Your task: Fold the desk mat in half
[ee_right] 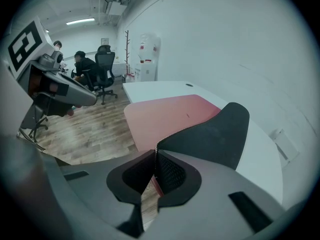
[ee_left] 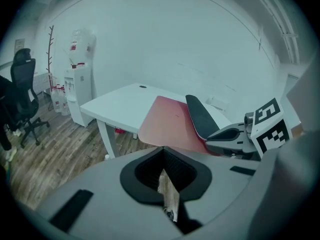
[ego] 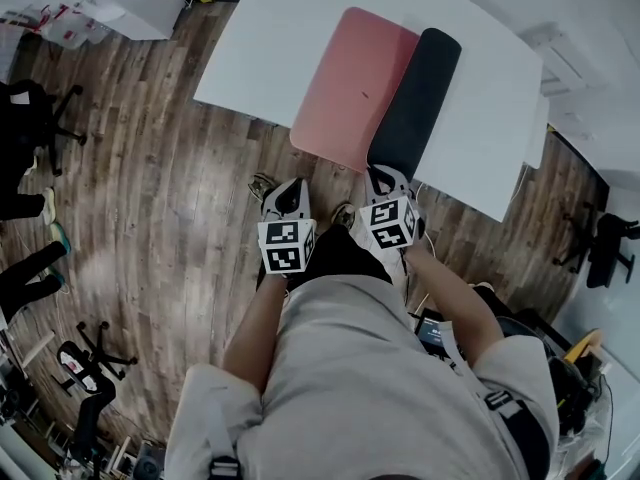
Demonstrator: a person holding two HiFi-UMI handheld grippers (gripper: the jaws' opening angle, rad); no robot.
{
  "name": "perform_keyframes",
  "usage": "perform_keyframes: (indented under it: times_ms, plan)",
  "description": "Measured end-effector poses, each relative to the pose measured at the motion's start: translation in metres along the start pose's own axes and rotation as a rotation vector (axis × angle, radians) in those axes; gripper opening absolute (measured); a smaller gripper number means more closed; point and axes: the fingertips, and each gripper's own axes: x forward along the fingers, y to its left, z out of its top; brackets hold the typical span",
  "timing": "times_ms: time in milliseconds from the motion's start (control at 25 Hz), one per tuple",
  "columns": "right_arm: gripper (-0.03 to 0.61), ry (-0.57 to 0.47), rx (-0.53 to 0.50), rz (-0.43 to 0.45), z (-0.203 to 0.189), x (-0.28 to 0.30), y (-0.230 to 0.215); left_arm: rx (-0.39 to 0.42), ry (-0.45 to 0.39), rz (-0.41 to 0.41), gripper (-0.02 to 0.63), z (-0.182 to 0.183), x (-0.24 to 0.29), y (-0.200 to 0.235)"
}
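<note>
The desk mat (ego: pixel 345 78) is found on the tabletop (ego: pixel 250 58) at 12 o'clock, its 3 o'clock flap (ego: pixel 415 98) turned black-side up and gripped by the right tongs (ee_right: pixel 156 151), the left tongs (ee_left: pixel 162 151) clenched empty; the flap is best carried toward 9 o'clock until edges meet.

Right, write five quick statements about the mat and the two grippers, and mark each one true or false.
1. The mat is pink with a black underside. True.
2. The mat lies on the floor. False: it lies on the white table.
3. The right gripper is clamped on the mat's edge. True.
4. The mat lies fully flat. False: its right part is turned over, black side up.
5. The left gripper has its jaws wide apart. False: they are together.
</note>
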Motion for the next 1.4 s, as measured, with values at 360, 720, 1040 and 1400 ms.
perform_keyframes:
  times_ms: [360, 720, 1040, 1400]
  plan:
    - [0.049, 0.014, -0.018, 0.027, 0.009, 0.007, 0.017, -0.022, -0.001, 0.000, 0.011, 0.006, 0.002, 0.015]
    - [0.049, 0.021, -0.022, 0.029, 0.018, 0.013, 0.024, -0.020, 0.005, -0.022, 0.011, 0.009, 0.009, 0.021]
    - [0.049, 0.016, -0.005, 0.026, 0.023, 0.011, 0.023, -0.003, 0.015, -0.053, 0.011, 0.018, 0.022, 0.014]
    - [0.049, 0.004, 0.019, 0.017, 0.029, 0.011, 0.024, 0.023, 0.027, -0.086, 0.011, 0.023, 0.034, 0.010]
